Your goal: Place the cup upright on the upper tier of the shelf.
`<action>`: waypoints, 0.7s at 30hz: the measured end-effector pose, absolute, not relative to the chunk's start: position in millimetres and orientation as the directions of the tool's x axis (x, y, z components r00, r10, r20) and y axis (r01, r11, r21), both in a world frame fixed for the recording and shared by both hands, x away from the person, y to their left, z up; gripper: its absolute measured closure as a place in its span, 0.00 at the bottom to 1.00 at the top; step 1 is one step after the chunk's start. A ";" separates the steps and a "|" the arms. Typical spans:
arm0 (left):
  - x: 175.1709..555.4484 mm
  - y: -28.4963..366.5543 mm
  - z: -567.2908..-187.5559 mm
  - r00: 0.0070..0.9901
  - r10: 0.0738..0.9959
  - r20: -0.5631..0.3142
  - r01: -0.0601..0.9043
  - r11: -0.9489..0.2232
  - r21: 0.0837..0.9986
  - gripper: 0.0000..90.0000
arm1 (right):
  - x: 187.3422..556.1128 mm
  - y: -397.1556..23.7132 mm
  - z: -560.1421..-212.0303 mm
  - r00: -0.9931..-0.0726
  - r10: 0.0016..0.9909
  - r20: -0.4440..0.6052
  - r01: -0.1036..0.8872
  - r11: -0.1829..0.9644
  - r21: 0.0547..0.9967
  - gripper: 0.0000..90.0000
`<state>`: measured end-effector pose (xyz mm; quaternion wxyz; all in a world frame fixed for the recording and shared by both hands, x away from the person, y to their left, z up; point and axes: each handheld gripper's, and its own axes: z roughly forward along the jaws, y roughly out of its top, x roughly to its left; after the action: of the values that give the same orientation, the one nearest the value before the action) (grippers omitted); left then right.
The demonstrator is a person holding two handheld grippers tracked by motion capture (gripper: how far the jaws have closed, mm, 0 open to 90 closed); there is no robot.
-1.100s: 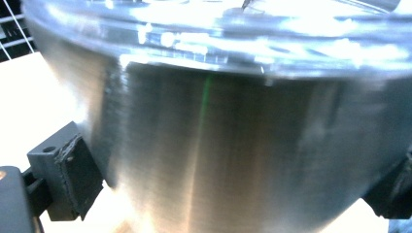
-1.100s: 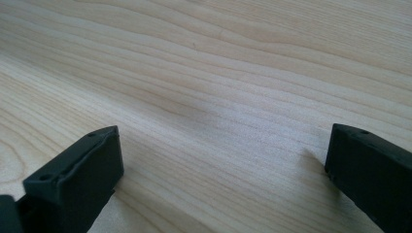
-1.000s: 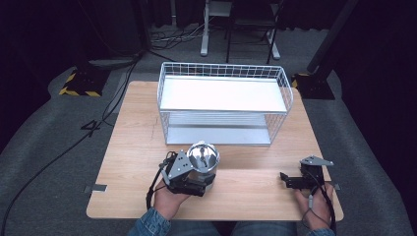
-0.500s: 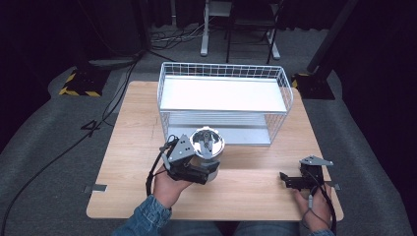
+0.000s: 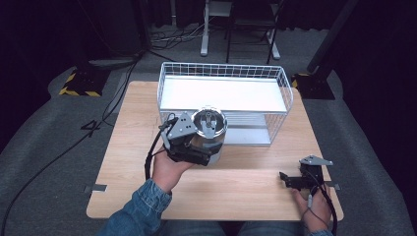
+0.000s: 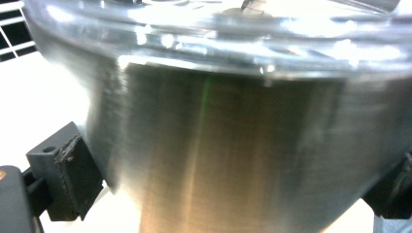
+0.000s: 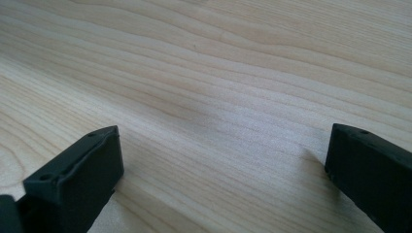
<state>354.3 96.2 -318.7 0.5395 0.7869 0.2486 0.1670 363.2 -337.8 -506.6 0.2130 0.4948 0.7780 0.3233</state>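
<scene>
Just behind steel pot [image 5: 209, 129], wire basket [image 5: 223, 73].

A brushed stainless-steel pot [image 5: 208, 132] with a glass lid and a small central knob hangs upright above the wooden table, just in front of the white wire basket [image 5: 223, 73], clamped at its sides between the left gripper [image 5: 194, 147]'s black jaws.
</scene>
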 end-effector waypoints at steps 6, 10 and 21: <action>365.5 93.7 -300.9 0.818 0.575 -0.006 0.206 -0.282 0.937 0.04 | 363.2 -337.7 -506.6 -0.420 0.908 -0.011 0.632 0.301 0.714 0.00; 373.2 90.2 -287.7 0.807 0.590 0.015 0.189 -0.283 0.940 0.04 | 363.2 -337.7 -506.6 -0.420 0.908 -0.011 0.632 0.301 0.714 0.00; 394.2 79.6 -248.2 0.795 0.606 0.032 0.156 -0.255 0.954 0.04 | 363.3 -337.6 -506.6 -0.420 0.908 -0.011 0.632 0.301 0.714 0.00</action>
<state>394.2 79.6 -248.2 0.5574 0.7661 0.2486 0.2015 363.3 -337.6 -506.6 0.2127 0.4949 0.7780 0.3234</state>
